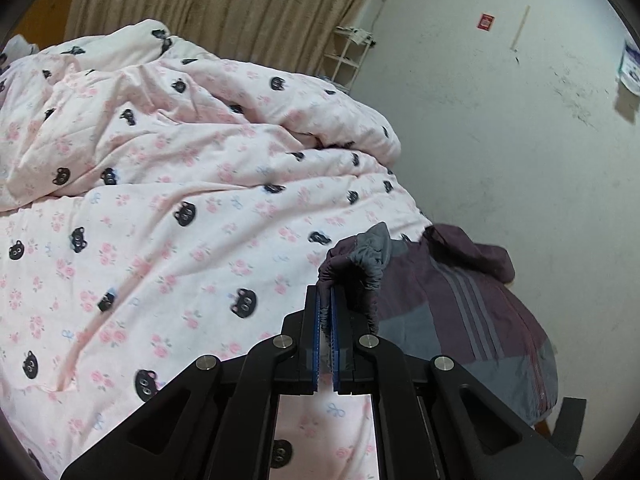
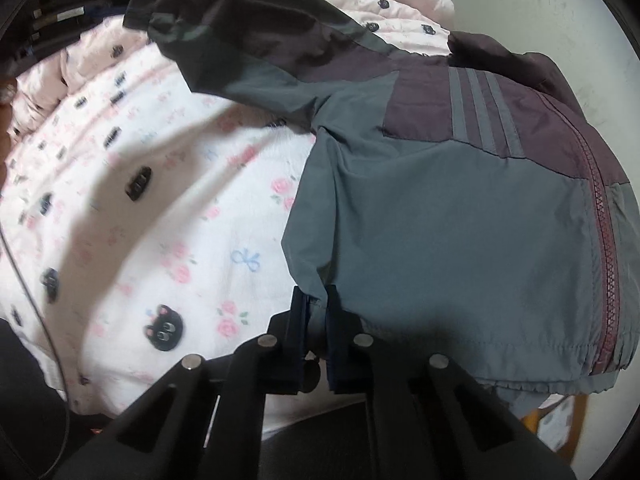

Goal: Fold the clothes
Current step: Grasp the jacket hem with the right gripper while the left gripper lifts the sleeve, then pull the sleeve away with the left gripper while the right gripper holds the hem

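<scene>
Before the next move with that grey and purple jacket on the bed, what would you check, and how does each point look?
1. Left claw shut on the jacket's cuff: ok.
2. Right claw shut on the jacket's grey hem corner: ok.
3. Sleeve lifted off the quilt: ok.
4. Zipper closed along its visible length: ok.
5. Jacket fully on the bed: not ok, its right side hangs over the edge.
6. Far sleeve lying flat: cannot tell.

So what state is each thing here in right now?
Grey and maroon zip-up jacket: unfolded, zipped, one sleeve lifted.
Left gripper: shut on the sleeve cuff.
Right gripper: shut on the jacket's bottom hem.
Pink floral quilt with black cat faces: spread, rumpled.
</scene>
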Available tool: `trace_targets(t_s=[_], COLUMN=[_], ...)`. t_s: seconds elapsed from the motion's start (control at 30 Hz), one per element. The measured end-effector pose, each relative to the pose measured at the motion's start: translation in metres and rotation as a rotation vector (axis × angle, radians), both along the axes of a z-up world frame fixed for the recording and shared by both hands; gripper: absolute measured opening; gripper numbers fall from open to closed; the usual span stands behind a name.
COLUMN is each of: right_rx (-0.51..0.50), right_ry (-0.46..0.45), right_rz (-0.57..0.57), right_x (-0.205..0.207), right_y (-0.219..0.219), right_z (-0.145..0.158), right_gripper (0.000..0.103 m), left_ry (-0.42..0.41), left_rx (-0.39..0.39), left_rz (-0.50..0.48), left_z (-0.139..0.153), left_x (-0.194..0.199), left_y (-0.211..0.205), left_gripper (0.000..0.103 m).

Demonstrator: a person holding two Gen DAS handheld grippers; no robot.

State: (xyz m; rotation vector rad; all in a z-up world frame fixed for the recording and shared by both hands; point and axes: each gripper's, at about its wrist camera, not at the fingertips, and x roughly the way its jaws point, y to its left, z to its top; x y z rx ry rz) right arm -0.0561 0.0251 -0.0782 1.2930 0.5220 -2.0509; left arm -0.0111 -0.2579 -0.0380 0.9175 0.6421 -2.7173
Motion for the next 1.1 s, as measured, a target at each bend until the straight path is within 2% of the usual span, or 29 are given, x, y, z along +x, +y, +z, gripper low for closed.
trace_targets(t_s=[0.13, 0.5, 0.8, 1.1], right_rx=[-0.051, -0.120, -0.145, -0.137], right_ry=[0.003, 0.021, -0.009, -0.028], right_rz=[0.021, 0.140, 0.279, 0.432], right_x=[0.005, 0.040, 0.087, 0.145], right_y=[0.001, -0.011, -0.067, -0.125], right_z=[0.016, 0.047, 0.048, 0.041], right_gripper=[0.007, 0.006, 0.006, 0.006], left_ry=[-0.005, 0.021, 0.004, -0.052], left_rx=[-0.011, 0.030, -0.001, -0.022], left_rz=[0.014, 0.137, 0.257, 0.384], left_z=[0.001, 0.015, 0.021, 0.008], left_x=[0.005, 0.048, 0.103, 0.171], left_y=[-0.006, -0.046, -0.094, -0.145], left_gripper=[0.003, 0.003, 0.002, 0.003])
